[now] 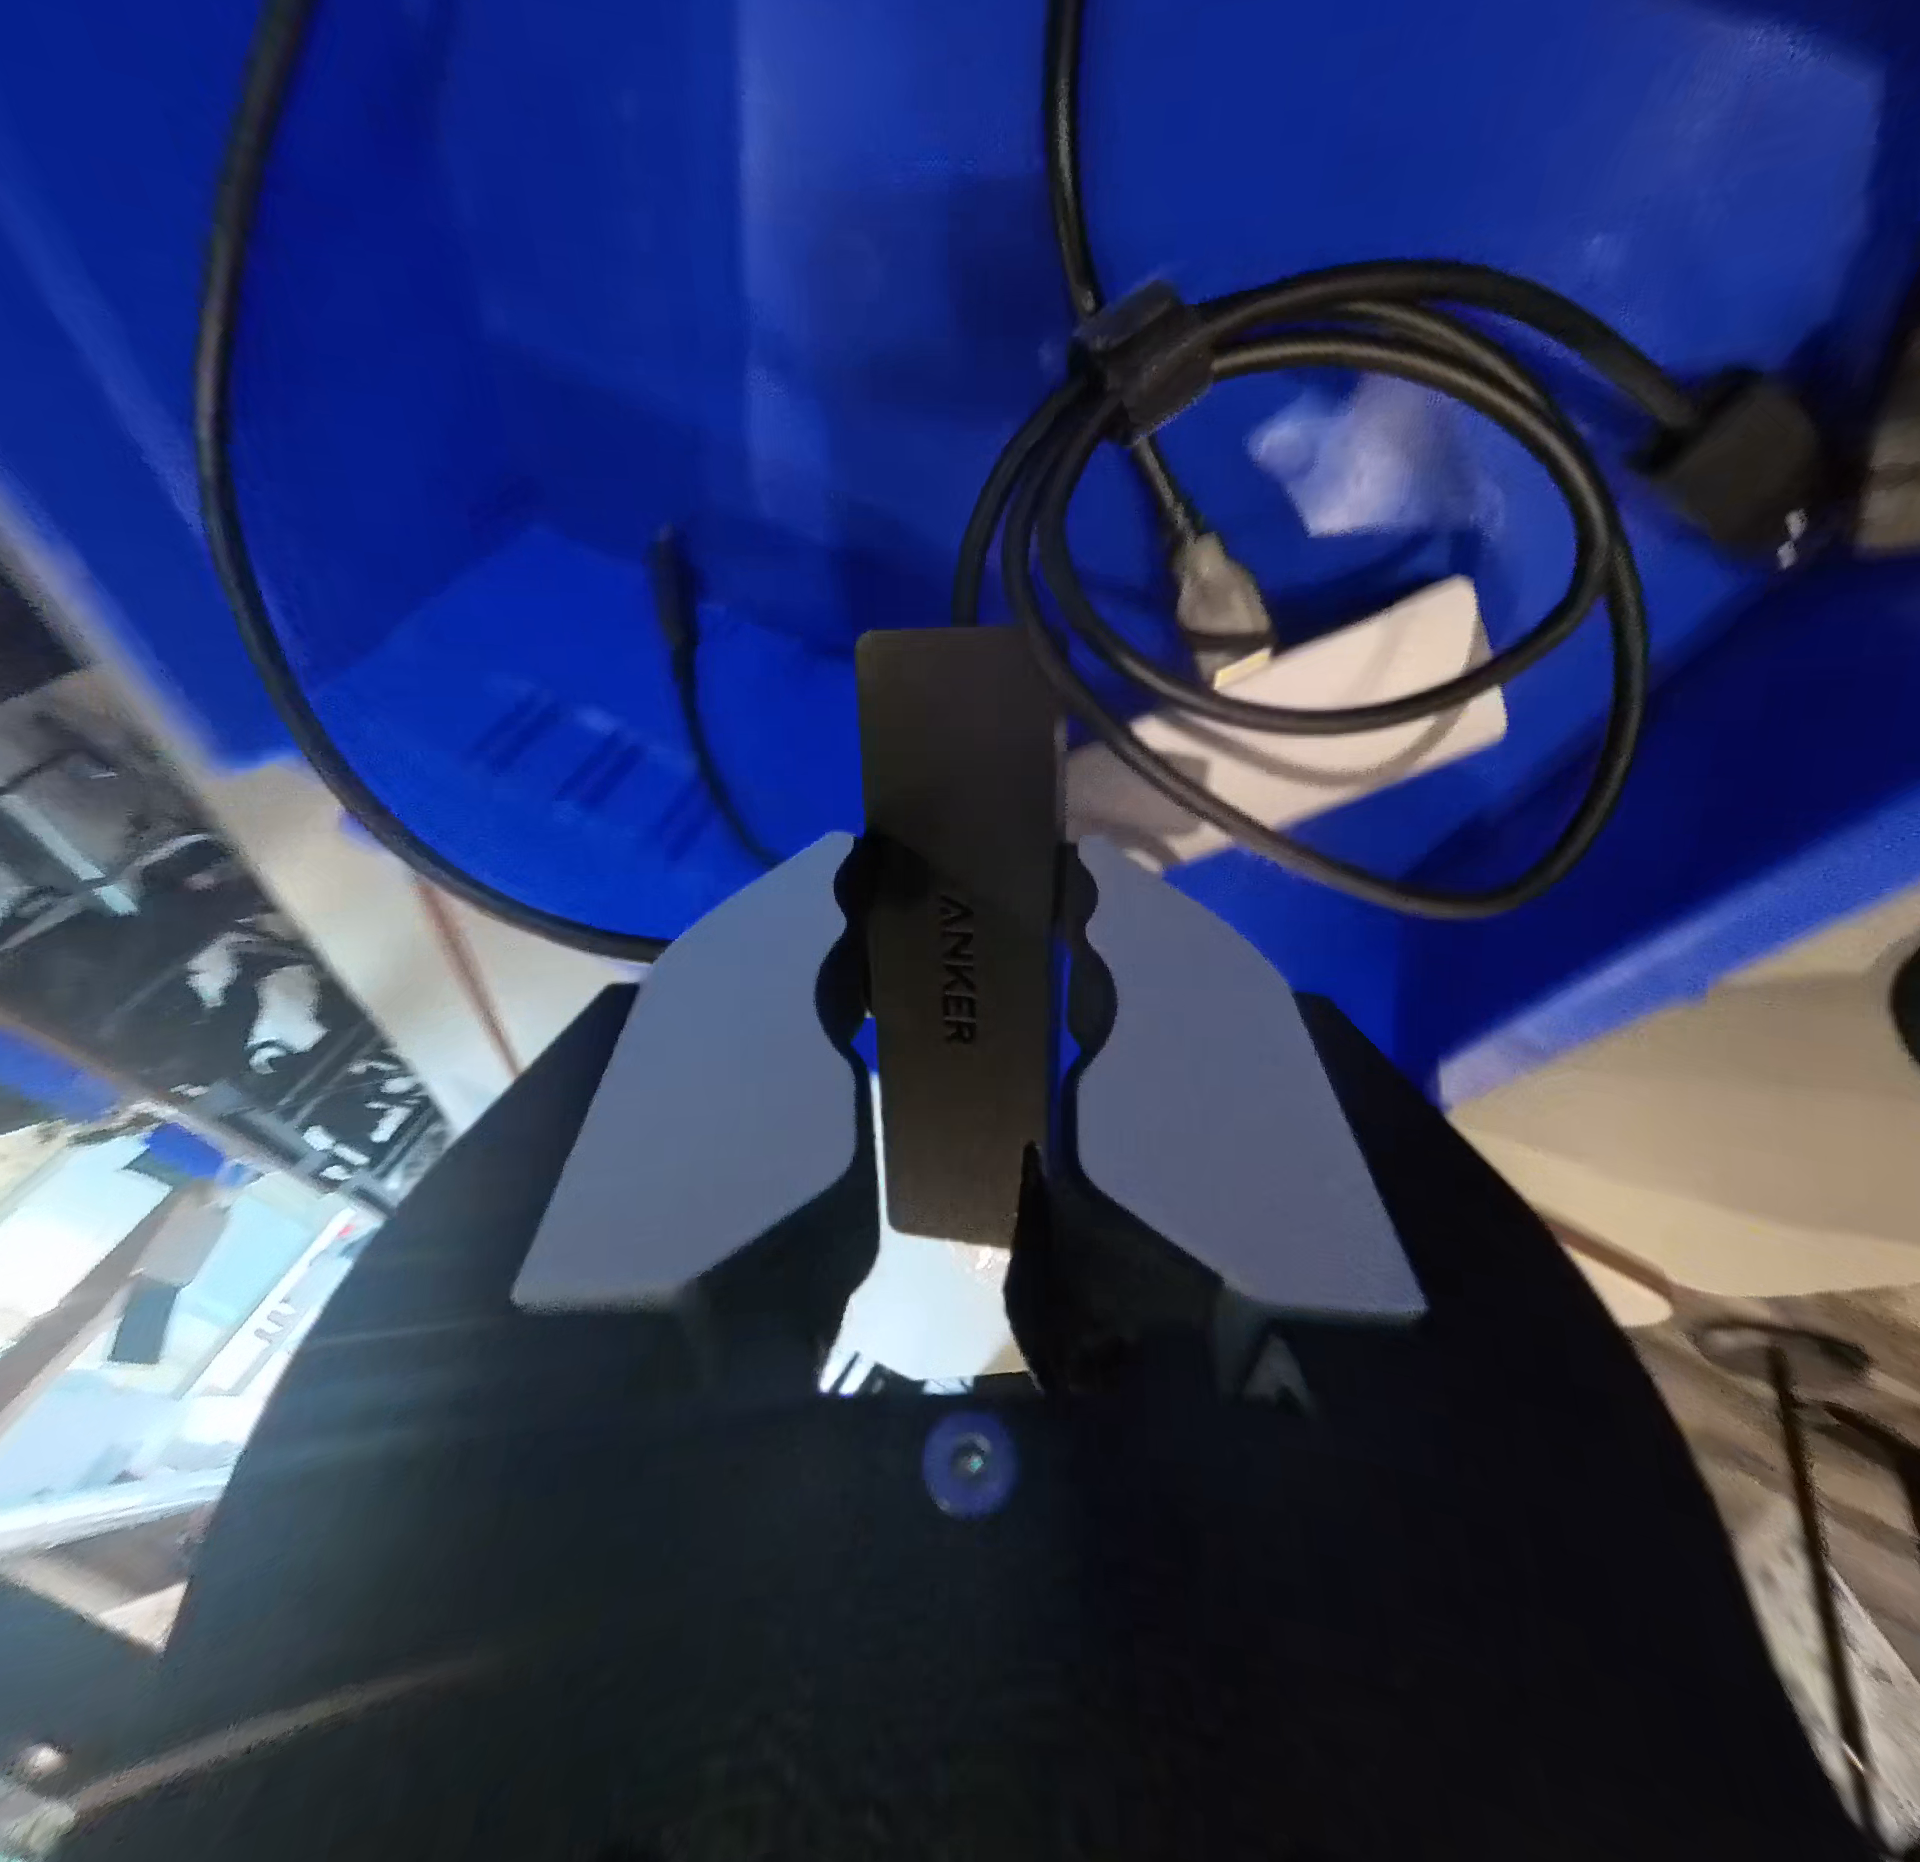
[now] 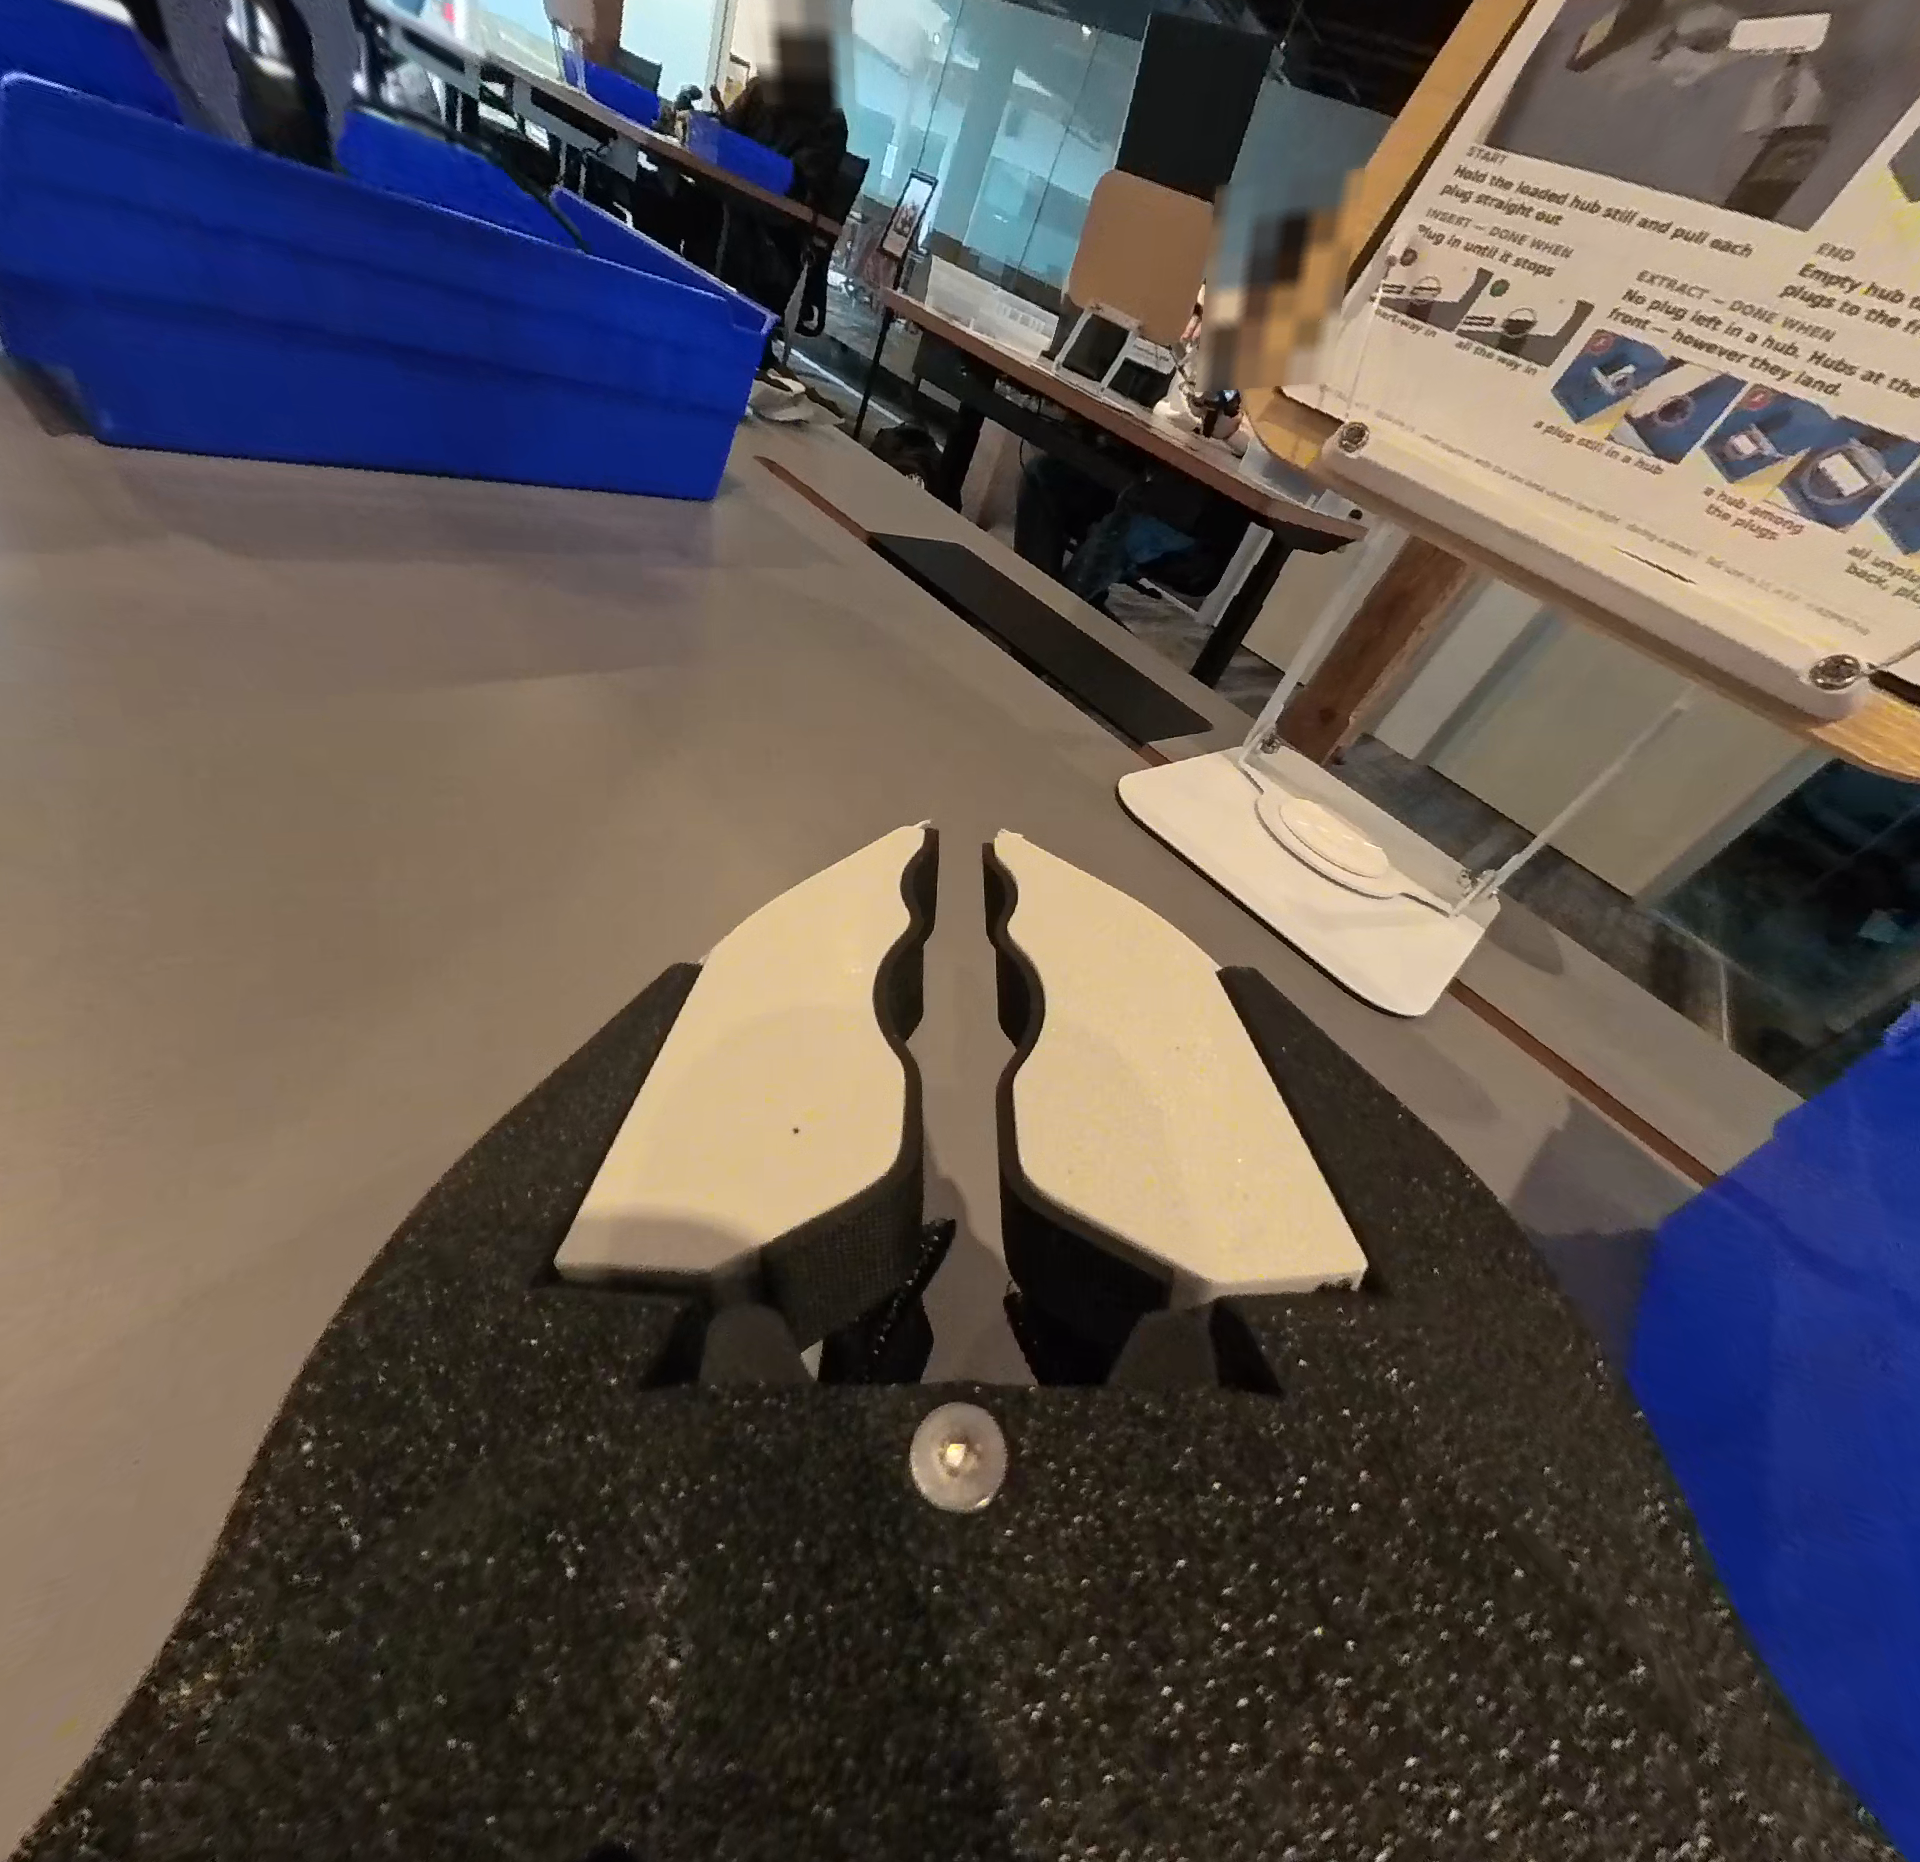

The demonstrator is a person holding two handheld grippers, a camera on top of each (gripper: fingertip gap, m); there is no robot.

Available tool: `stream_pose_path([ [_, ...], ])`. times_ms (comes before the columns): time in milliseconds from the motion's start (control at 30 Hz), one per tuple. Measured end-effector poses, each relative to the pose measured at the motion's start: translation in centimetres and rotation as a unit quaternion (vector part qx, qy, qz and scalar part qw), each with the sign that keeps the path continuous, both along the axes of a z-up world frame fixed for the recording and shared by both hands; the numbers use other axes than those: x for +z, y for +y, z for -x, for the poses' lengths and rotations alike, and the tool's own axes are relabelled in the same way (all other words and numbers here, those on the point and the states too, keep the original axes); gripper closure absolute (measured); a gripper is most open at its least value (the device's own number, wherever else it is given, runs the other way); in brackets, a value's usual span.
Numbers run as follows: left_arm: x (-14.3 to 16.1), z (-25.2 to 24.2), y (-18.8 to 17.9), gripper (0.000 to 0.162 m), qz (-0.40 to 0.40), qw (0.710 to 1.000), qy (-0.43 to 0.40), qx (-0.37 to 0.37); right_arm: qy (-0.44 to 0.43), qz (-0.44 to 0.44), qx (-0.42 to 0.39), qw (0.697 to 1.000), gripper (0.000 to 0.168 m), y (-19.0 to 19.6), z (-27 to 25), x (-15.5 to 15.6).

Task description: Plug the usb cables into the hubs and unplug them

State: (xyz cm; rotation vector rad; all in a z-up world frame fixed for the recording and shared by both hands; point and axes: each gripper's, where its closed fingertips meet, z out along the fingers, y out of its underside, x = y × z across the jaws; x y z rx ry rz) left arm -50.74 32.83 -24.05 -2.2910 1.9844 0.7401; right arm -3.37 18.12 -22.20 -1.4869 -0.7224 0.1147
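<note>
In the left wrist view my left gripper [image 1: 961, 856] is shut on a grey flat USB hub [image 1: 956, 773] and holds it lengthwise above a blue bin [image 1: 623, 358]. A coiled black USB cable [image 1: 1299, 607] with a strap lies in the bin beyond the hub, its plug [image 1: 1221, 591] pointing down. A second black connector [image 1: 1735, 462] sits at the right edge. A long black cable [image 1: 223, 410] loops along the left. In the right wrist view my right gripper [image 2: 961, 841] hovers low over the grey table [image 2: 364, 825], jaws nearly together with a thin gap, holding nothing.
Blue bins [image 2: 364, 337] stand at the table's far left in the right wrist view. An instruction card on a clear stand [image 2: 1351, 856] stands at the right. A blue bin edge [image 2: 1787, 1345] shows at the near right. A white box [image 1: 1382, 690] lies in the bin.
</note>
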Motion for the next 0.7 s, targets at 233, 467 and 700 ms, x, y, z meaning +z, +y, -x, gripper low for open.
stream_pose_path([
  [233,5.5,-0.4,0.0,0.127,-0.081,0.996,-0.033,-0.024,-0.003,-0.002,0.001,1.0,0.16,0.0,0.1,0.0],
  [467,13.8,-2.6,0.0,0.127,-0.174,0.98,-0.076,-0.054,-0.007,-0.003,0.003,1.0,0.161,0.0,0.2,0.0],
  [700,20.1,-9.4,-1.7,0.127,-0.206,0.962,-0.124,-0.129,-0.001,-0.004,-0.004,1.0,0.161,0.1,-0.1,0.1],
])
